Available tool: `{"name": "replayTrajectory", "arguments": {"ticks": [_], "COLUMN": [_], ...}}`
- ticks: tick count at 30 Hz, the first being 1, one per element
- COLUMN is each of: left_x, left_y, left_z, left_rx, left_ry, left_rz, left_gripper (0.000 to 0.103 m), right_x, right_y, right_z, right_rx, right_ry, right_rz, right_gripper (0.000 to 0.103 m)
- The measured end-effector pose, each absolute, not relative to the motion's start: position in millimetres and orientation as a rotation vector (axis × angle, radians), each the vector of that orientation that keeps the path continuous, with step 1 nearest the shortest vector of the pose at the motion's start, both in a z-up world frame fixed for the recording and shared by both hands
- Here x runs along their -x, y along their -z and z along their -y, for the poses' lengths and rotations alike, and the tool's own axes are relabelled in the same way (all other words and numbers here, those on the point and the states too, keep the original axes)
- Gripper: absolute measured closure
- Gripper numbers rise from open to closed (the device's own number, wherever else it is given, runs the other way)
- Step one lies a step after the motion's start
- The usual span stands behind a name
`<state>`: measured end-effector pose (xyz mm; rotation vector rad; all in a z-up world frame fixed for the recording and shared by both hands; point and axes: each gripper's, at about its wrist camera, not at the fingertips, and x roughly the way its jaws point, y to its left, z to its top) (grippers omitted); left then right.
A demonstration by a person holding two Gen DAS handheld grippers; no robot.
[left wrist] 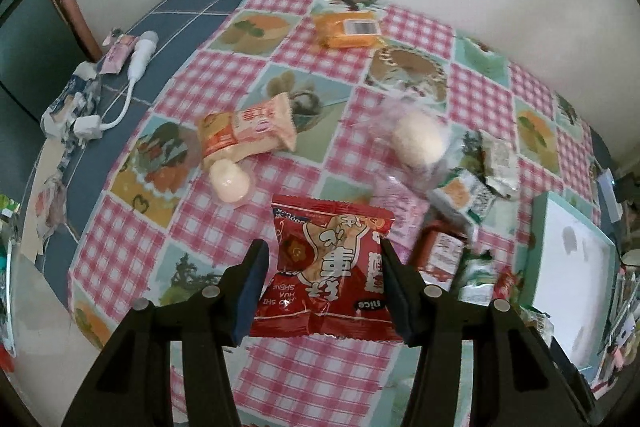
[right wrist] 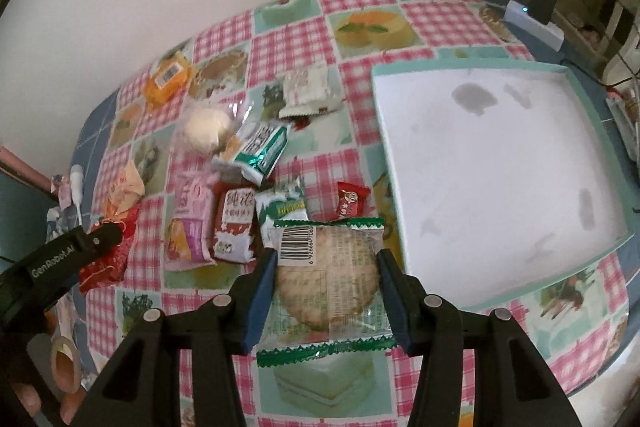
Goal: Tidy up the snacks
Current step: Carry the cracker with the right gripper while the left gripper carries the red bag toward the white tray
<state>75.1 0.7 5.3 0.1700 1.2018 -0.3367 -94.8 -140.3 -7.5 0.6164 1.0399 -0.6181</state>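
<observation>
The round biscuit packet [right wrist: 326,279], clear with green zigzag seams and a barcode, sits between the two blue pads of the right gripper [right wrist: 326,291], and both pads press its sides, so the gripper is closed on it. The packet is at 6 o'clock in the right wrist view, above the checked tablecloth [right wrist: 420,15]. The white tray with a teal rim [right wrist: 472,69] lies at 3 o'clock of the packet, just beside it; its floor shows only grey smudges and no snack.

The left gripper [left wrist: 324,285] stands wide, its pads flanking the red peanut packet [left wrist: 328,267], which lies flat on the cloth; whether the pads touch it I cannot tell. In the left wrist view, a peach wrapper [left wrist: 248,131] with a pale jelly cup [left wrist: 230,181] touching its lower end lies at 10 o'clock of the red packet. A clear-wrapped white bun [left wrist: 418,141] is at 1 o'clock, and an orange packet [left wrist: 348,29] at 12 o'clock near the far edge.

In the right wrist view, a cluster lies at 11 o'clock of the biscuit: a pink packet [right wrist: 190,223], a dark red milk sweet packet [right wrist: 236,223], a green and white wrapper [right wrist: 282,211] and a small red candy [right wrist: 350,201]
</observation>
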Motion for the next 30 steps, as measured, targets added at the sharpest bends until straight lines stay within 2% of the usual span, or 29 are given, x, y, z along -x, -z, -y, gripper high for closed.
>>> {"name": "replayTrajectory", "arguments": {"ticks": [6, 18, 30], "left_x": [-64.5, -44.8, -13.9], "left_y": [-14.2, -23.3, -27.7], "left_z": [19.1, 50.7, 127.6], "left_rx": [-0.187, -0.203, -0.300], "left_ry": [0.363, 0.422, 0.549], "left_rz": [-1.185, -1.181, -1.161], "left_gripper": [0.047, 0.047, 0.047], "right_x": [101.9, 133.3, 165.6], "right_y": [2.3, 0.1, 3.2], "right_z": [157.5, 207.8, 267.9], "right_rx": [-0.641, -0.884, -0.970], "right_ry": [0.645, 0.628, 0.802], "right_rz": [-1.017, -0.918, -0.846], "right_gripper": [0.050, 0.050, 0.050]}}
